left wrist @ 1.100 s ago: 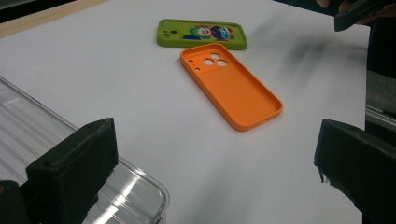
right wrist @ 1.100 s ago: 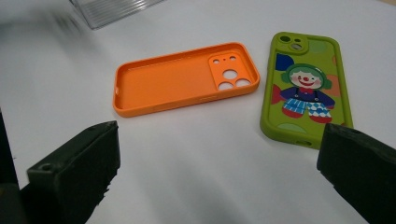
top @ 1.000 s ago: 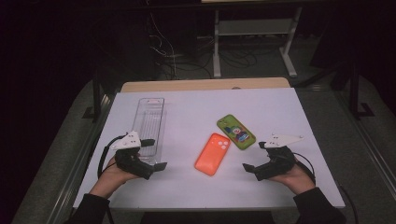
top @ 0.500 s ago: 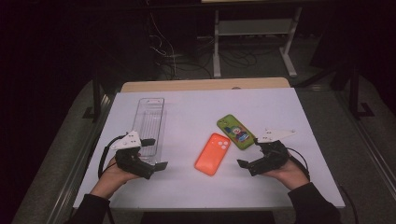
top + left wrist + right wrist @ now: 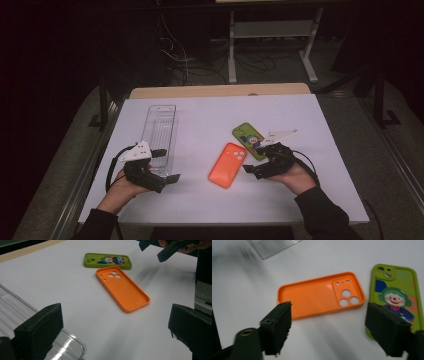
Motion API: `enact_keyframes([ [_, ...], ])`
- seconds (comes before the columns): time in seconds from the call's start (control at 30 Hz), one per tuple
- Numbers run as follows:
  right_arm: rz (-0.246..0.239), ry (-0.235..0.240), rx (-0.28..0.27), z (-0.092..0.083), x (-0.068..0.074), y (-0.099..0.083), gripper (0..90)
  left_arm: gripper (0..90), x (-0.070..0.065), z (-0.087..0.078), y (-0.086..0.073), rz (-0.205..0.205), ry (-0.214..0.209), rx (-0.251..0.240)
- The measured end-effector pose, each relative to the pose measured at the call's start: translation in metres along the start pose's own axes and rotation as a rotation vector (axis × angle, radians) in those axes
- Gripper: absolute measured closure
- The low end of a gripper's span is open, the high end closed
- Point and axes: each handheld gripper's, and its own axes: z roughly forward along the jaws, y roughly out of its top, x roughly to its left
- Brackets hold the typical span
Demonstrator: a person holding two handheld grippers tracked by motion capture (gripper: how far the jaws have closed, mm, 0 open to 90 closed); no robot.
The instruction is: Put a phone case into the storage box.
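A clear plastic tray [image 5: 161, 131] lies empty on the left of the white counter [image 5: 210, 115]. Near the middle an orange phone case [image 5: 228, 164] lies hollow side up, with a green phone case [image 5: 247, 138] bearing a clown picture just beside it, farther back. No writing can be read. The left gripper [image 5: 167, 165] rests at the tray's near end, jaws spread apart and empty. The right gripper [image 5: 256, 161] hovers by the orange case, jaws released, gripping nothing.
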Motion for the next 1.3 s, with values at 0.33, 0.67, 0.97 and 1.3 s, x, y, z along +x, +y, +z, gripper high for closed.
enact_keyframes([
  [0.33, 0.005, 0.041, 0.078, 0.026, 0.009, 0.023, 61.5, 0.0, 0.001, -0.002, -0.002, -0.016, 0.006, 0.0],
  [0.67, -0.026, 0.073, 0.128, 0.054, 0.019, 0.043, 84.2, 0.0, 0.003, -0.003, -0.002, -0.022, 0.009, -0.002],
  [0.97, -0.074, 0.115, 0.184, 0.089, 0.033, 0.061, 88.0, 0.0, 0.002, -0.002, -0.001, -0.01, 0.006, 0.001],
  [1.3, -0.143, 0.138, 0.256, 0.119, 0.045, 0.067, 88.1, 0.0, 0.002, -0.001, -0.001, -0.007, 0.0, -0.003],
])
